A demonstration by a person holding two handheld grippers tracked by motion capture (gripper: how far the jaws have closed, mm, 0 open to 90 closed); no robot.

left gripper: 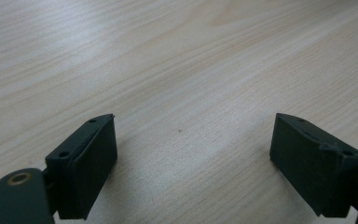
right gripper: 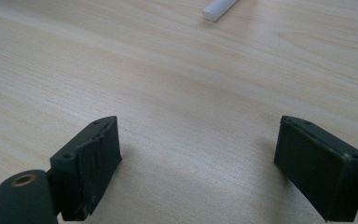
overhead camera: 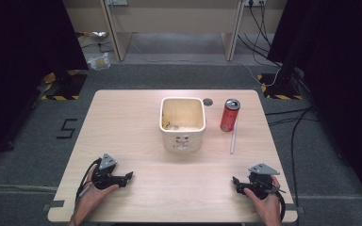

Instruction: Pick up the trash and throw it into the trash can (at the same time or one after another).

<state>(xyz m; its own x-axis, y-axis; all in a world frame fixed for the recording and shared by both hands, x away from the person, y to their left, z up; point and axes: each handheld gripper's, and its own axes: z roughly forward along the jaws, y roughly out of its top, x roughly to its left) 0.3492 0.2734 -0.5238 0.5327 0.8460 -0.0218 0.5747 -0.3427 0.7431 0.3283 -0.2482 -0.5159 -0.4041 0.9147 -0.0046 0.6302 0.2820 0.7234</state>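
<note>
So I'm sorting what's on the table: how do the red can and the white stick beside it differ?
The red can stands upright; the white stick lies flat on the table. The can is wide and red, the stick thin and white. Both sit right of the cream bin, untouched.

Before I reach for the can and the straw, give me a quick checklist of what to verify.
1. Left gripper open with nothing between the jaws: ok.
2. Right gripper open with nothing between the jaws: ok.
3. Red can standing upright, right of the white bin: ok.
4. White straw lying flat on the table, just in front of the can, free to pick: ok.
5. Path from the right gripper to the straw free of things: ok.
6. Can already opened: cannot tell.
</note>
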